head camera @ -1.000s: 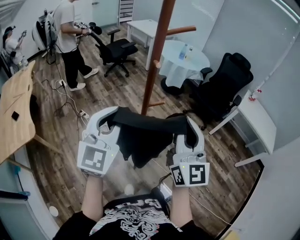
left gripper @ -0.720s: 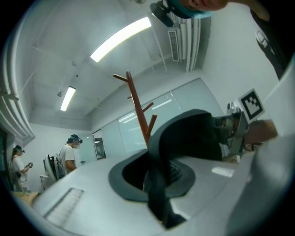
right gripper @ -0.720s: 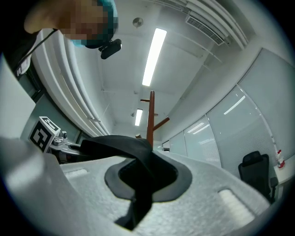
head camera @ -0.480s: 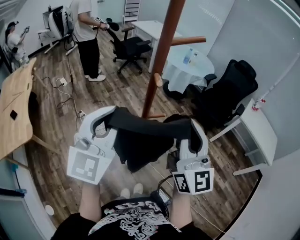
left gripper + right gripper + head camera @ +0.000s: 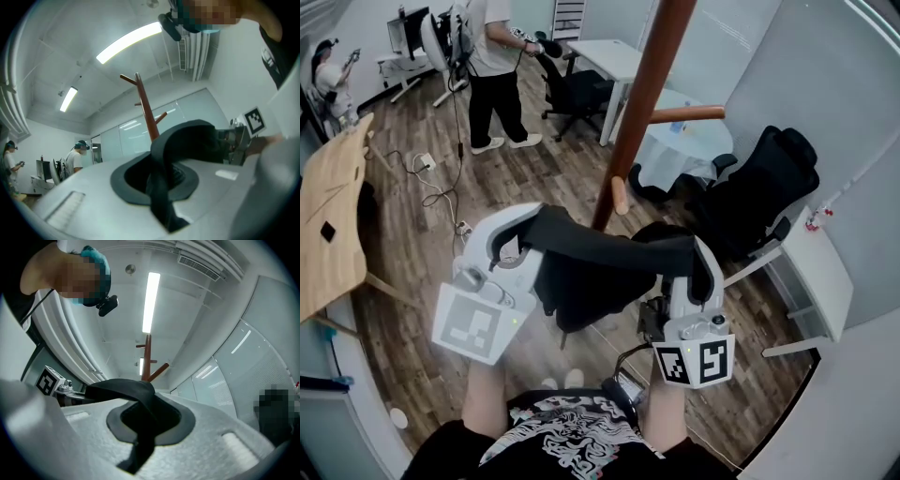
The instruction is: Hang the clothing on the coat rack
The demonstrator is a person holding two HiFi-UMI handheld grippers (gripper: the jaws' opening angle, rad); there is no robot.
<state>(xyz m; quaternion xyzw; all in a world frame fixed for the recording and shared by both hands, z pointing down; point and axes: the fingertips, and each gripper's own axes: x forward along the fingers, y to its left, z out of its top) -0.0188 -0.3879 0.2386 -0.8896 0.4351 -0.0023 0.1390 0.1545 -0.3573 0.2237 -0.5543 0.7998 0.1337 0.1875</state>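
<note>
**A:** Where was the black fabric garment (image 5: 591, 272)?

**B:** It was in the air, stretched like a band between the two grippers, with its bulk sagging over the wood-plank floor (image 5: 412, 272). The left hand-held gripper (image 5: 517, 234) was pressed together on one end of the cloth. The right hand-held gripper (image 5: 698, 262) was pinching the other end.

**A:** Did the gripper views add anything?

**B:** Each showed a dark fold running down into its own closed jaws, which the head view did not show. The left gripper view also caught the other gripper's square-marker cube (image 5: 254, 121).

**A:** And the brown wooden coat rack (image 5: 642, 112)?

**B:** In the head view it stood just beyond the garment, with one rounded peg (image 5: 620, 195) near the cloth but apart from it. Only the gripper views showed its top pegs under the ceiling lights. Only the head view showed a black office chair (image 5: 759, 187), a round white surface (image 5: 670, 155) and a standing person (image 5: 497, 66).

**A:** Any writing?

**B:** Only the black-and-white marker squares. The white print on the wearer's black shirt (image 5: 572, 441) could not be read.
</note>
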